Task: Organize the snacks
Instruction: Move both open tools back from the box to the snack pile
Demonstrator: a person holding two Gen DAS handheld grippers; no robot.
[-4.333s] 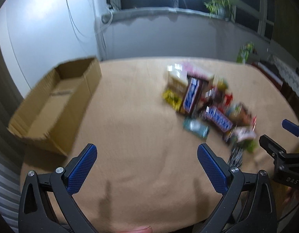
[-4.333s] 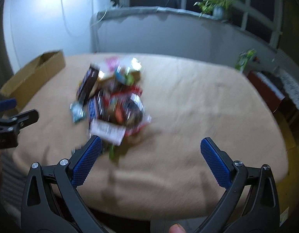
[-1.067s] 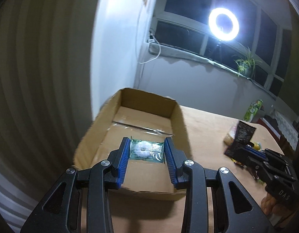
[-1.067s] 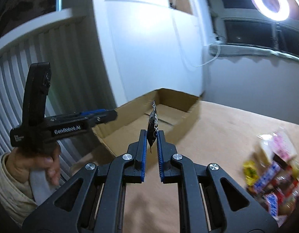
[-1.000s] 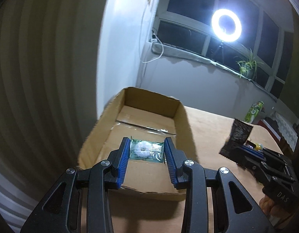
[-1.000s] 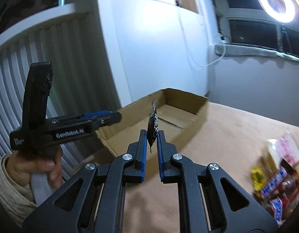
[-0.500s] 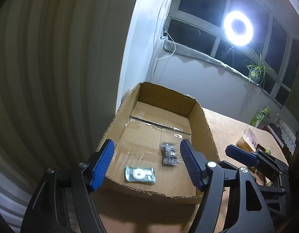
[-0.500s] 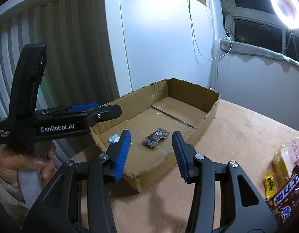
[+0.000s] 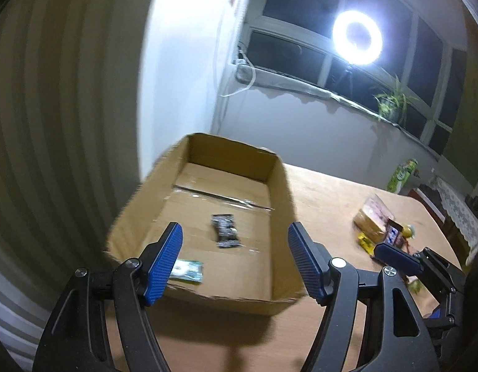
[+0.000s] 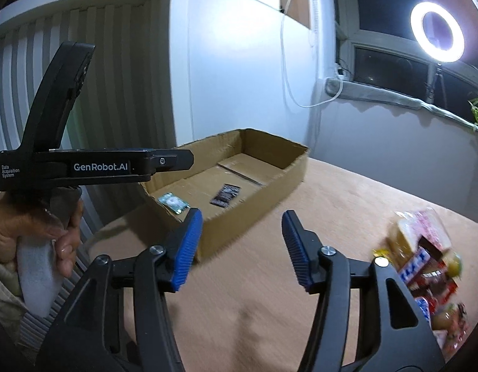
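The left gripper (image 9: pixel 234 260) has its jaws apart with nothing between them; they opened within the last second. The right gripper (image 10: pixel 242 245) is also spread and empty, its jaws having just been opening. Both point toward the cardboard box (image 9: pixel 279 186) at the edge of the table (image 10: pixel 347 204).

On the box floor lie two small packets well apart from each other: a green packet (image 9: pixel 188 271) close to the near wall and a dark packet (image 9: pixel 225 231) nearer the middle. The remaining snacks sit in a pile (image 10: pixel 425 266) on the table to the right, well apart from the box.

These wrapped bars and pouches look light, thin and crinkly, so probably slippery under the pads and easy to crush if squeezed hard. A sound hold would likely be across the narrow width of a bar, or on a sealed end flap of a soft pouch.
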